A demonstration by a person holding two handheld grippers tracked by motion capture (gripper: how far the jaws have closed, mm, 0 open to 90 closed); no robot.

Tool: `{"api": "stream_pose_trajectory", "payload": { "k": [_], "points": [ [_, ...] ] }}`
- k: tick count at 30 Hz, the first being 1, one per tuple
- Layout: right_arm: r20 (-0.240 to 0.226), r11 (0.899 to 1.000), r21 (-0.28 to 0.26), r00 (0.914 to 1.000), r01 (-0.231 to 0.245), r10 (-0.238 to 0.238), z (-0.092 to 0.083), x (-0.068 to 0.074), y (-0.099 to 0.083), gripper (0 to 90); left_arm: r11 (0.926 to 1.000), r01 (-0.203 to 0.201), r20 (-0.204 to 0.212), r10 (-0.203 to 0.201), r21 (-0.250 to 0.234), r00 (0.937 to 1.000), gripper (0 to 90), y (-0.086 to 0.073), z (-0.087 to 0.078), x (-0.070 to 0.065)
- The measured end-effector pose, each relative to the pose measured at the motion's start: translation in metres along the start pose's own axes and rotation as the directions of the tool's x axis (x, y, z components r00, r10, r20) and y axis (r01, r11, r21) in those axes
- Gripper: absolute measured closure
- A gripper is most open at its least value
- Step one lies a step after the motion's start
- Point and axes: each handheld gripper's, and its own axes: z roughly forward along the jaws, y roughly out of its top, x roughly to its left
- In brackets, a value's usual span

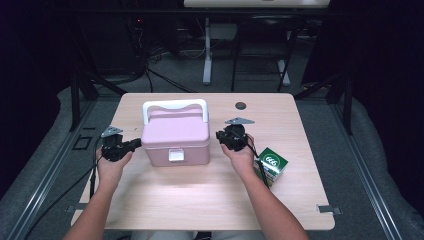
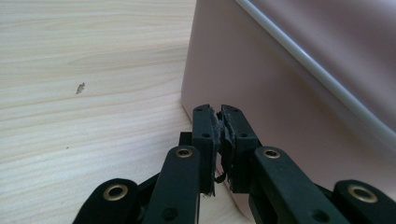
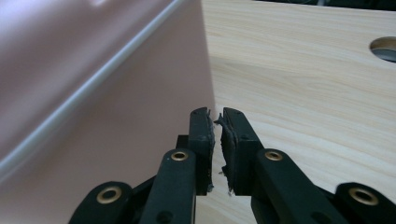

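Observation:
A pink lidded box [image 1: 175, 137] with a white handle [image 1: 175, 106] stands at the middle of the wooden table [image 1: 200, 195]. My left gripper [image 1: 136, 144] is low at the box's left side, its tips close to the wall. In the left gripper view the gripper [image 2: 218, 112] is shut with nothing between the pads, right beside the pink wall [image 2: 261, 84]. My right gripper [image 1: 220, 135] sits off the box's right side. In the right gripper view this gripper [image 3: 215, 114] is also shut and empty, next to the box's corner [image 3: 93, 116].
A small green and white carton [image 1: 270, 165] lies on the table by the right forearm. A round cable hole [image 1: 241, 105] sits behind the box to the right, also seen as a cable hole [image 3: 385, 49]. The box has a white latch [image 1: 176, 155] on its front.

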Motion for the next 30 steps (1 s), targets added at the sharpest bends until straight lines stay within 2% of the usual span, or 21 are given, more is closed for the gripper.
{"api": "stream_pose_trajectory", "payload": {
  "k": [1, 4, 6, 8, 9, 12, 15, 19, 25, 30],
  "points": [
    [-0.004, 1.000, 0.006, 1.0000, -0.004, 0.004, 0.001, 0.003, 0.000, 82.1, 0.9998, -0.015, 0.002, 0.015, 0.012, 0.9999, 84.3, 0.001, 0.001, -0.001],
    [-0.014, 1.000, 0.006, 0.9998, 0.011, -0.011, 0.005, 0.008, -0.001, 81.6, 0.9995, -0.030, 0.033, 0.031, -0.010, 0.9990, 84.0, 0.003, 0.003, -0.006],
    [-0.033, 1.000, 0.002, 0.9994, 0.005, -0.005, 0.005, 0.011, 0.000, 80.9, 0.9988, -0.048, 0.015, 0.048, -0.009, 0.9987, 84.6, 0.005, 0.003, -0.010],
    [-0.042, 1.000, -0.004, 0.9990, 0.016, -0.016, 0.005, 0.014, 0.001, 81.5, 0.9991, -0.042, 0.030, 0.042, -0.010, 0.9987, 86.9, 0.005, 0.003, -0.009],
    [-0.030, 1.000, -0.005, 0.9992, 0.026, -0.026, 0.005, 0.016, 0.001, 83.5, 0.9992, -0.039, 0.038, 0.040, -0.012, 0.9985, 88.3, 0.005, 0.003, -0.009],
    [-0.035, 0.999, -0.004, 0.9984, 0.044, -0.044, 0.002, 0.021, 0.001, 90.0, 0.9994, -0.032, 0.042, 0.032, -0.013, 0.9986, 90.0, 0.004, 0.003, -0.009],
    [-0.015, 0.998, -0.001, 0.9977, 0.066, -0.066, 0.001, 0.023, 0.001, 90.0, 0.9996, -0.028, 0.044, 0.029, -0.009, 0.9986, 90.0, 0.004, 0.002, -0.010],
    [-0.021, 0.998, 0.007, 0.9982, 0.056, -0.056, -0.001, 0.022, 0.001, 90.0, 0.9996, -0.026, 0.046, 0.026, -0.007, 0.9986, 90.0, 0.003, 0.002, -0.013],
    [-0.021, 0.998, 0.024, 0.9977, 0.066, -0.065, -0.007, 0.023, -0.002, 90.0, 0.9996, -0.030, 0.030, 0.030, -0.003, 0.9991, 90.0, 0.002, 0.000, -0.019],
    [-0.014, 0.997, 0.028, 0.9975, 0.070, -0.070, -0.015, 0.023, -0.006, 90.0, 0.9987, -0.049, 0.042, 0.049, 0.012, 0.9979, 90.0, -0.002, -0.005, -0.028]
  ]
}}
